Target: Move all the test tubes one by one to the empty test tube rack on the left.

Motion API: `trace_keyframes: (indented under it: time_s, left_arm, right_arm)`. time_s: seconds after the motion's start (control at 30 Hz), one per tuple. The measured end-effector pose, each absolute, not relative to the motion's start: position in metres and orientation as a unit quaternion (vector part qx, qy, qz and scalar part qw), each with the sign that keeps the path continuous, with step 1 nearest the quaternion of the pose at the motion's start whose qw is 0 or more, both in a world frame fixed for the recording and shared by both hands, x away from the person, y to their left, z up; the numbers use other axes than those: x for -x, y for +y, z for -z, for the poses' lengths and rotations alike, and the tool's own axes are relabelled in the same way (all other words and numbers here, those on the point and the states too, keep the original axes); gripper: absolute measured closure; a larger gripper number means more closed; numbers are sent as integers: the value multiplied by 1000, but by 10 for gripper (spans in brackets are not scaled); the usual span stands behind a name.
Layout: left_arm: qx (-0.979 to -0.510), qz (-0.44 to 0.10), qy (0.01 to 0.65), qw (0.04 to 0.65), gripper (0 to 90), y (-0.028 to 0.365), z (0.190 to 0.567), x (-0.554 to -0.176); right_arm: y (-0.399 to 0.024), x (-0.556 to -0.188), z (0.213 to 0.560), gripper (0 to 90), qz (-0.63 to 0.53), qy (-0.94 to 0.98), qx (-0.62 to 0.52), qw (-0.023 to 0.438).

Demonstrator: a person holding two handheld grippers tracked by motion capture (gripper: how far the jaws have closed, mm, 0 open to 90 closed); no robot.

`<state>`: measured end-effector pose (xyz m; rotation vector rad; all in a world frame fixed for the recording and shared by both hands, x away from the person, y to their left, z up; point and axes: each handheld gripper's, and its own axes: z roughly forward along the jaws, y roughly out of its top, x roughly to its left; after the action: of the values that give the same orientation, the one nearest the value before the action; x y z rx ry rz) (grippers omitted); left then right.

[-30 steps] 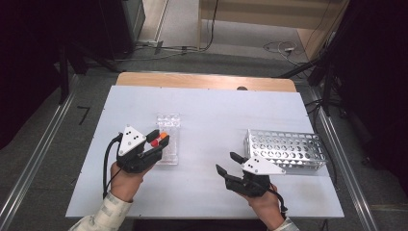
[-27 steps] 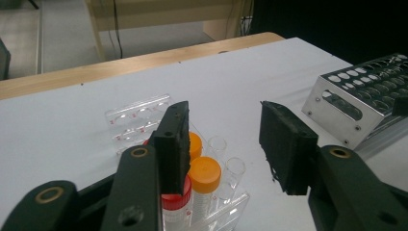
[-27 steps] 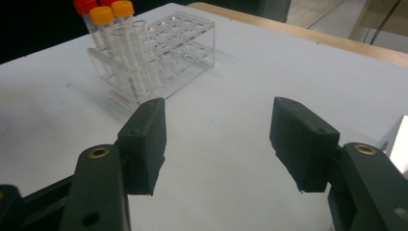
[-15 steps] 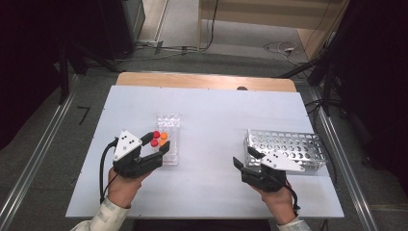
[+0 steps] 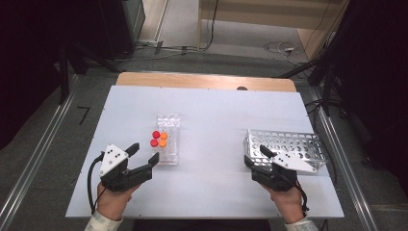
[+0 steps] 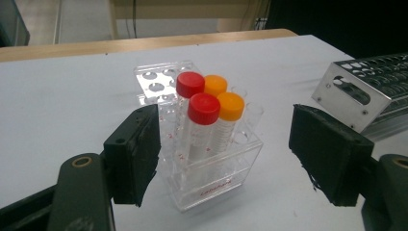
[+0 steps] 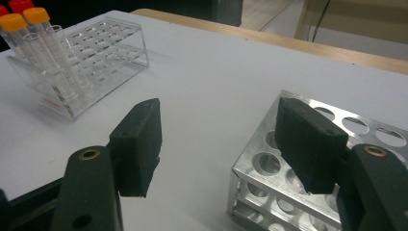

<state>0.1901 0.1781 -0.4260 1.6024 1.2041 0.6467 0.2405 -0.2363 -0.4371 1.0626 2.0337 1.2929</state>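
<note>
My left gripper (image 5: 143,153) sits just left of the clear rack (image 5: 168,137), jaws spread wide and just been opening, nothing pinched; in the left gripper view the rack's near end shows between them, untouched. Four capped tubes stand upright in that rack's near end: two red-capped tubes (image 6: 197,96) and two orange-capped tubes (image 6: 223,95), in a two-by-two block. My right gripper (image 7: 219,144) has its jaws wide too, just been opening, holding nothing, at the near left corner of the one metal rack (image 5: 286,144). Both racks rest on the white bench (image 5: 216,110), well apart.
</note>
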Motion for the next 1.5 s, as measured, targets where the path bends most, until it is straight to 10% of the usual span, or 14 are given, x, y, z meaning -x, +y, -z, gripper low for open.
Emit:
trace_keyframes:
  time_s: [1.5]
  left_arm:
    - [-617, -327, 580, 420, 260, 241, 458, -203]
  right_arm:
    - [-353, -239, 447, 291, -435, 673, -497, 332]
